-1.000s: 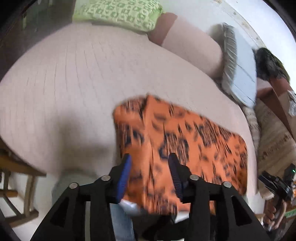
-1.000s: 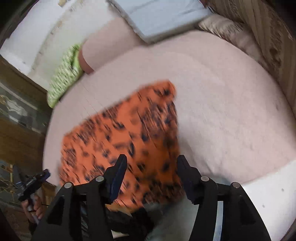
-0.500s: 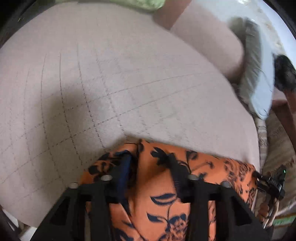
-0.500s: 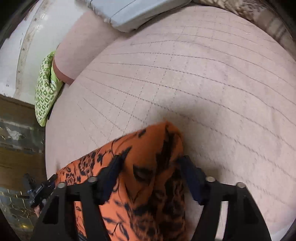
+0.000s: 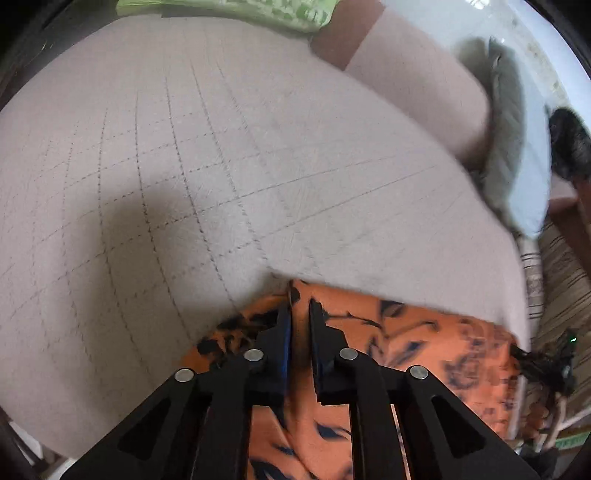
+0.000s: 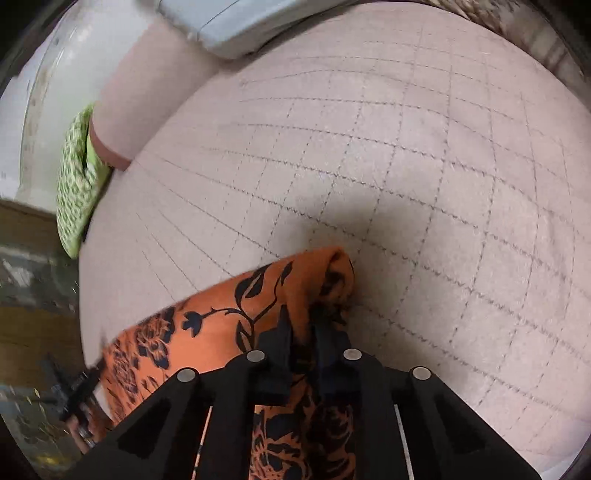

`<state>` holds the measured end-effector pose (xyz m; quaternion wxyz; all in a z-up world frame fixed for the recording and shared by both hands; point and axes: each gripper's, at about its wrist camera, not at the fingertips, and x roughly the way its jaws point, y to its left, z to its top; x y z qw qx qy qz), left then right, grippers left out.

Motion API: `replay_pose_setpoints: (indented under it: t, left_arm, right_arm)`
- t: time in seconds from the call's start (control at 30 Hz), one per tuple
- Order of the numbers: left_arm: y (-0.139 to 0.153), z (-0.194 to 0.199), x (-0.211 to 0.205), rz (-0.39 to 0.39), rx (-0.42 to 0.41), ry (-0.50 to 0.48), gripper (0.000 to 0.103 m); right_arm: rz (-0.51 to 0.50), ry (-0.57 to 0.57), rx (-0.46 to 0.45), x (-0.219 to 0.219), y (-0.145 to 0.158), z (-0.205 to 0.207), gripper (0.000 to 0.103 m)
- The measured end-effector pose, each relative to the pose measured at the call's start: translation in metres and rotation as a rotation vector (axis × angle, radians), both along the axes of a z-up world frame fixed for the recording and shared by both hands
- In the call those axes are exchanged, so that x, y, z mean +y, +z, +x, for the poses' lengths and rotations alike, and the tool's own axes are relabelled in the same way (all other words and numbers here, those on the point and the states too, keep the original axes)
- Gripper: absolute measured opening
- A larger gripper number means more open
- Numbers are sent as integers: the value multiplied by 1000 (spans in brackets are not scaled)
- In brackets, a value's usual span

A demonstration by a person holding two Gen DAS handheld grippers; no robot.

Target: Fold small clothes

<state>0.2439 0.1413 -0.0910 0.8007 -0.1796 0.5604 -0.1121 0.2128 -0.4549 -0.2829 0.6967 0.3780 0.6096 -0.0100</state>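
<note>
Pink quilted bed cover (image 5: 258,155) spans both views; the orange floral garment (image 6: 221,332) lies at its near edge. Left gripper (image 5: 300,314) and right gripper (image 6: 301,321) each have jaws nearly together and closing, a fold of orange cloth pinched between them.

Left wrist view: mounted behind the left gripper (image 5: 300,314), looking steeply down along its fingers, close over the pale pink quilted bed cover (image 5: 207,155). Right wrist view: same arrangement behind the right gripper (image 6: 301,321), equally close and steep. Shared field: the orange cloth with black floral print (image 5: 406,332) (image 6: 221,321), the bed cover (image 6: 424,184), the green patterned pillow (image 5: 258,11) (image 6: 75,192), and the grey-blue cushion (image 5: 513,166) (image 6: 221,26). Each view catches the opposite gripper at its edge.
</note>
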Motion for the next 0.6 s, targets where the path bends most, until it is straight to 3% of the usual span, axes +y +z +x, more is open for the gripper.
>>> replay_pose_setpoints:
  t: [0.03,0.07,0.1,0.13,0.2,0.33,0.37,0.43,0.53,0.6]
  left_arm:
    - [11,-6,5,-24,-22,5,22]
    - [20,-14,12,-30,-54,25,42]
    - [28,-22,22,-10,-85,64,53]
    - [31,-27,31,23,-103,102,60]
    - [27,-32,39,61,-95,128,60]
    - [-7,-20,41,82,39,95,60]
    - [-18,-17,38,59,68,80,60]
    - [-16,-19,31,38,34,66,62]
    - [-18,-16,24,-120,52,10,62]
    - [-25,-10,24,-126,71,17,65]
  right_arm:
    - [0,0,0,0,0,0,28]
    - [-16,-7,-32,-2,11,-4,38]
    - [-32,-27,-82,-7,32,-17,65]
    - [-32,-27,-82,-7,32,-17,80]
    - [-28,-15,-100,-8,38,-21,81]
    - [-15,30,-44,1,19,-19,81]
    - [-11,35,-26,3,10,-16,81]
    - [22,38,-5,7,-2,-10,81]
    - [55,37,6,8,-13,-6,81]
    - [66,26,-10,3,-15,-2,81]
